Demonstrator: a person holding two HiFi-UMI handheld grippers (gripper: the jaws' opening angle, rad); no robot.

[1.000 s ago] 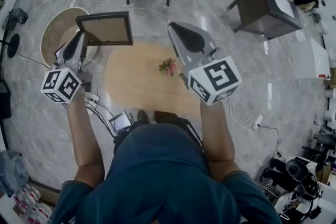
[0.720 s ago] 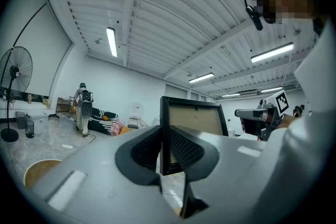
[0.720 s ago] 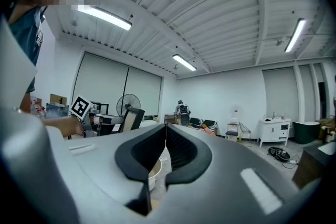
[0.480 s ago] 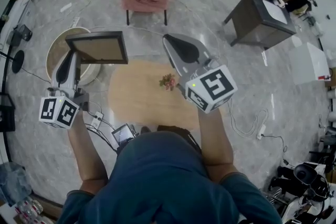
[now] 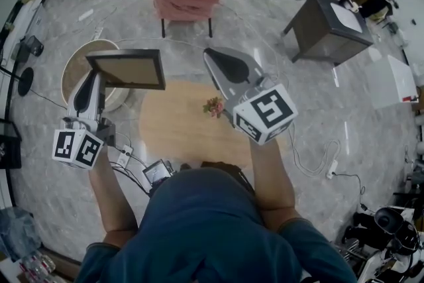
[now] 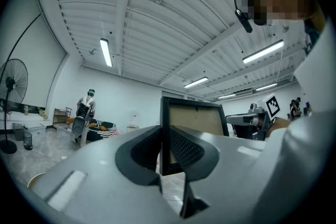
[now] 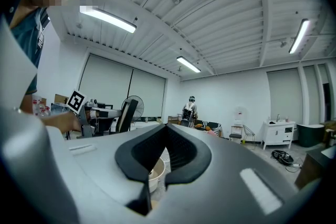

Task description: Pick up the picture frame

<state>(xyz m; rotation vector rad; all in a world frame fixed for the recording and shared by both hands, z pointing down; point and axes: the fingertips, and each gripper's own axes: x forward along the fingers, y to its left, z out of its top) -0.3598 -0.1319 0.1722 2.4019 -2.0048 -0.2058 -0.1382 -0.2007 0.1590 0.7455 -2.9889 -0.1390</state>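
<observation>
Overhead: gripped 1 picture frame (image 5: pixel 126 68) by an edge w/ left hand-held gripper (image 5: pixel 98 78), held clear above counter (image 5: pixel 172 132). Left gripper view: pinched frame's left edge tight; best kept upright, grip firm, no swinging. Right gripper view: right hand-held gripper (image 7: pixel 167 136) closed, empty. Counted 1 frame, 2 grippers.

Matt dark picture frame (image 5: pixel 129 71); light wood table (image 5: pixel 179 132); glossy grey stone floor (image 5: pixel 318 96).
</observation>
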